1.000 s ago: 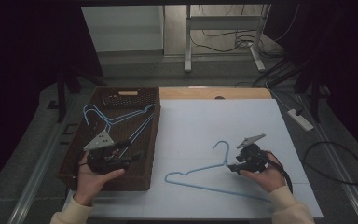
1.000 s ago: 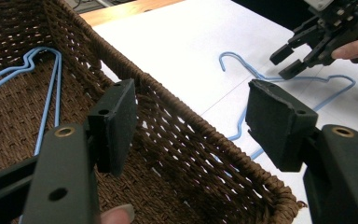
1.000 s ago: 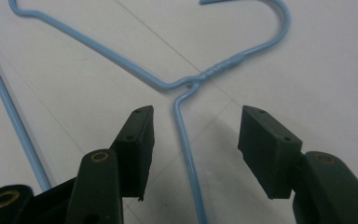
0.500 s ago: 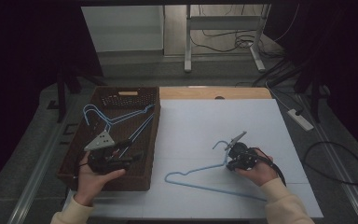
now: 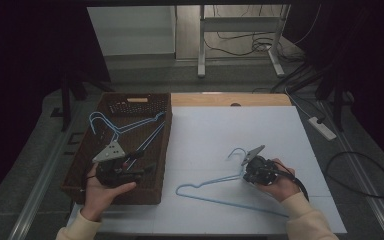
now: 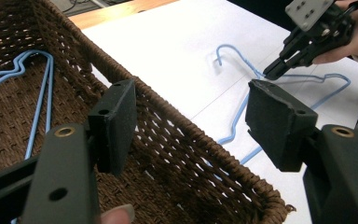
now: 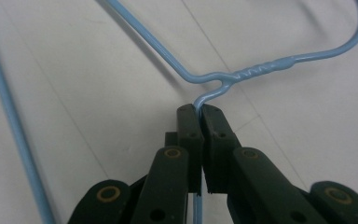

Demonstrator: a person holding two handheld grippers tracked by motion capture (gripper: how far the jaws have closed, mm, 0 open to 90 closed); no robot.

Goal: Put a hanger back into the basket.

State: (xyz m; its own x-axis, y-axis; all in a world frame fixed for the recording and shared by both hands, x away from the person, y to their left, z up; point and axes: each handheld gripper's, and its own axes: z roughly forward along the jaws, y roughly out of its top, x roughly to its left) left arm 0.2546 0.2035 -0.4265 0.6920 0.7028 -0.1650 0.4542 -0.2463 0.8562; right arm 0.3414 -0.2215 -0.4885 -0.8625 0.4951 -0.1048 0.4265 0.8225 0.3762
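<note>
Inside, the wicker basket [image 5: 80, 165] holds blue wire hangers [image 5: 125, 129]

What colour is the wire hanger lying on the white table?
Light blue. The hanger shows best in the right gripper view, where the right claw is shut on its wire.

Two hands, two grippers, one set of jaws wide and one pinched

The left gripper [image 5: 130, 172] rests in the left hand [image 5: 100, 187], jaws spread wide with nothing between the pads. The right gripper [image 7: 199, 112], held low in the right hand [image 5: 280, 182], has just been closing, its jaws now clamped together.
</note>
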